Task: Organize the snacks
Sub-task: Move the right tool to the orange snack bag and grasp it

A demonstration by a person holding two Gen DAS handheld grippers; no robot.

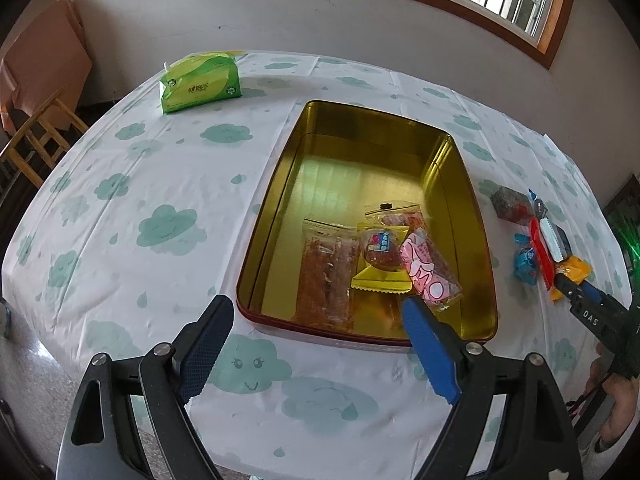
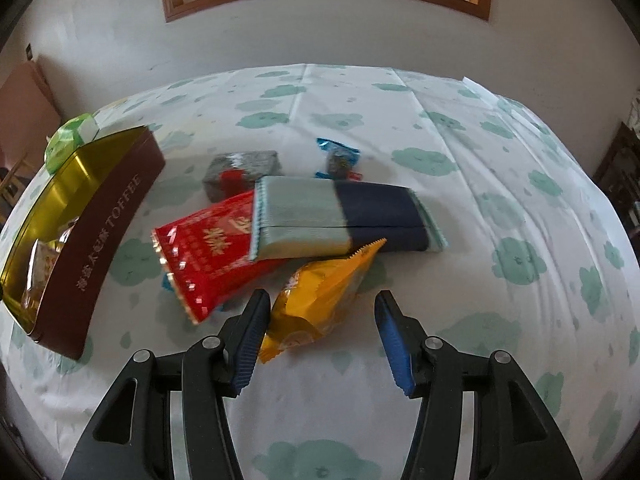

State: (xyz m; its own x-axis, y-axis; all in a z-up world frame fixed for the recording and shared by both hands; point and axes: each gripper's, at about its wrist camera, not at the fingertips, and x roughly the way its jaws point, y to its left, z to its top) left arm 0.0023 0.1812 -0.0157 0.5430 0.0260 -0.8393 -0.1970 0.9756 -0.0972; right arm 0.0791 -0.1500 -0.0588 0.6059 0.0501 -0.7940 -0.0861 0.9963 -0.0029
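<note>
A gold-lined toffee tin [image 1: 280, 184] [image 2: 108, 216] holds several snacks: a long clear pack [image 1: 326, 276], a yellow-wrapped cake [image 1: 382, 258] and a pink pack [image 1: 430, 272]. My left gripper [image 1: 320, 316] is open and empty at the tin's near rim. To the tin's right lie loose snacks: an orange packet [image 2: 320, 296] [image 1: 574, 274], a red packet [image 2: 208, 248], a grey-and-navy pack [image 2: 340, 218], a grey block [image 2: 240, 170] and a blue candy [image 2: 338, 158]. My right gripper [image 2: 322, 312] is open, its jaws on either side of the orange packet's near end.
A green tissue pack [image 1: 200, 84] stands at the table's far left. The cloud-print tablecloth [image 1: 140, 184] covers the table. A wooden chair [image 1: 36, 140] stands beyond the left edge. A wall with a window is behind the table.
</note>
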